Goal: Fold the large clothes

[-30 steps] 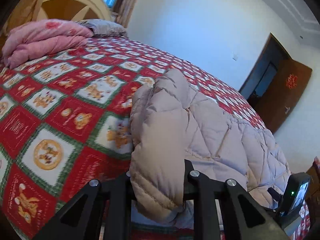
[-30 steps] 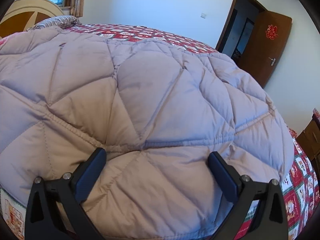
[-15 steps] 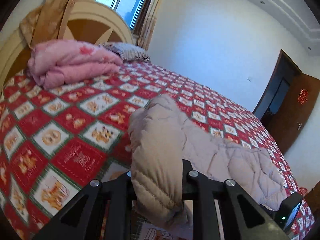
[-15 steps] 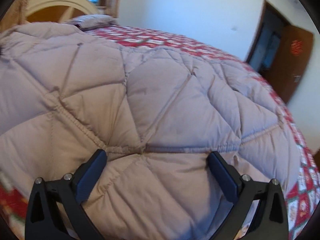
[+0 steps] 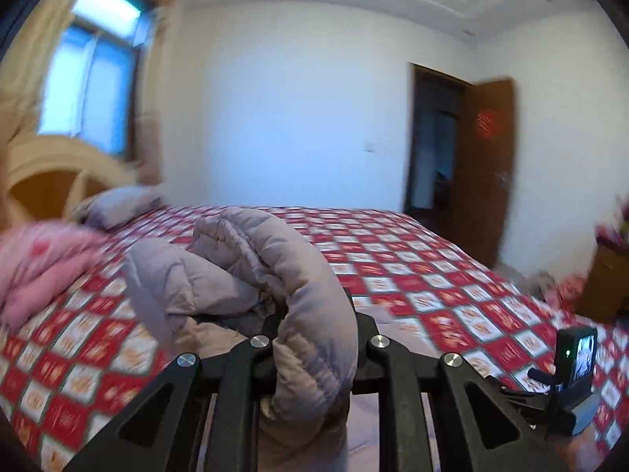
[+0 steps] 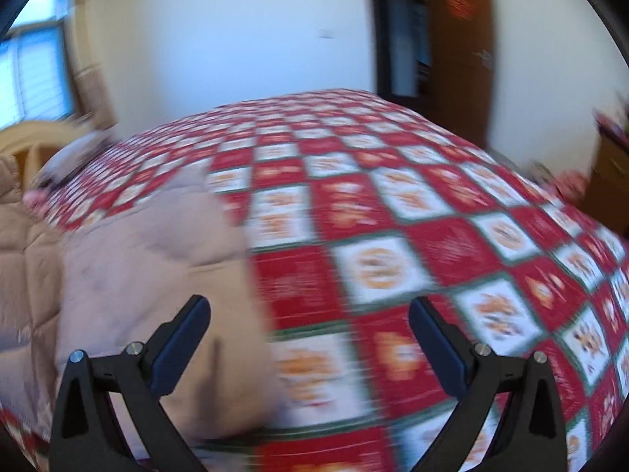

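The jacket (image 5: 243, 271) is puffy quilted cloth, matt, pale mauve-beige, stitched in soft panels. The bedspread (image 6: 393, 236) is printed woven cloth in red, white and green, matt. The fingers (image 6: 184, 338) look like matt black plastic with bright metal screws. At 3 o'clock, the door (image 5: 487, 165) is brown wood, faintly glossy.

You're in a home bedroom: a bed (image 5: 412, 275) under a red checked bedspread, an arched wooden headboard (image 5: 51, 173), a curtained window (image 5: 90, 82) and an open wooden door (image 5: 483, 169).
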`<control>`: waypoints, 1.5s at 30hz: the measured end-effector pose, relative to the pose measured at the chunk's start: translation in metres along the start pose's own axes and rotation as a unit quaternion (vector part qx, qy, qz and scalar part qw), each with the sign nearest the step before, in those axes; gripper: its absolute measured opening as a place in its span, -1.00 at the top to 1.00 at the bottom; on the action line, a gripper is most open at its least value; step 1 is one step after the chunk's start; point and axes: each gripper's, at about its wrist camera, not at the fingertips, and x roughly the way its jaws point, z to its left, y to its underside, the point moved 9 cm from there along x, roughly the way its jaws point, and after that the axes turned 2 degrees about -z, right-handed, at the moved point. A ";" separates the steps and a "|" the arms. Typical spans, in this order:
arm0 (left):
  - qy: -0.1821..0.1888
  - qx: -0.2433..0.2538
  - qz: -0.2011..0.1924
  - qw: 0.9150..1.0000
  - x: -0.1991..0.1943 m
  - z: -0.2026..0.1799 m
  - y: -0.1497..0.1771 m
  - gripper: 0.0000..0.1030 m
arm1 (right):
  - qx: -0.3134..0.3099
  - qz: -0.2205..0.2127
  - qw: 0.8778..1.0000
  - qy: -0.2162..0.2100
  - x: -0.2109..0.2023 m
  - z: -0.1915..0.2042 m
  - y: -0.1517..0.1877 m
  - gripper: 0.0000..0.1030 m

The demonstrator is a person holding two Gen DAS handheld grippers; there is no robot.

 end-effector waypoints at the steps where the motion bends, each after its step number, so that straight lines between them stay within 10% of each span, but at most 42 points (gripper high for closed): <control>1: 0.007 0.012 0.005 1.000 0.008 -0.016 0.002 0.66 | 0.009 0.001 1.000 0.009 0.001 -0.014 0.000 -0.99; 13: 0.083 0.169 0.132 0.973 0.106 -0.183 0.110 0.66 | 0.053 0.023 0.995 0.085 0.003 -0.130 0.022 -0.99; 19: 0.065 0.235 0.130 0.961 0.108 -0.210 0.140 0.61 | 0.060 0.034 0.994 0.090 0.009 -0.151 0.033 -0.99; 23: 0.036 0.263 0.096 0.959 0.087 -0.213 0.121 0.23 | 0.064 0.045 0.993 0.089 0.018 -0.154 0.043 -0.99; 25: 0.032 0.266 0.050 0.962 0.066 -0.219 0.099 -0.65 | 0.064 0.047 0.993 0.089 0.021 -0.153 0.045 -0.99; 28: 0.051 0.254 -0.006 0.966 0.033 -0.221 0.068 -0.92 | 0.057 0.051 0.993 0.088 0.023 -0.149 0.048 -0.99; 32: 0.019 0.204 -0.007 0.979 0.027 -0.163 0.036 -0.92 | 0.046 0.046 0.994 0.084 0.017 -0.144 0.040 -0.99; 36: -0.100 0.102 0.036 0.989 0.057 -0.034 0.025 -0.92 | 0.025 0.042 0.996 0.075 0.015 -0.134 0.023 -0.76; 40: -0.254 -0.048 0.120 0.959 0.096 0.126 0.060 -0.92 | 0.006 0.044 0.998 0.054 0.015 -0.108 -0.004 -0.37; 45: -0.276 -0.147 0.180 0.933 0.139 0.188 0.103 -0.92 | -0.033 0.006 0.999 0.030 0.006 -0.047 -0.063 -0.37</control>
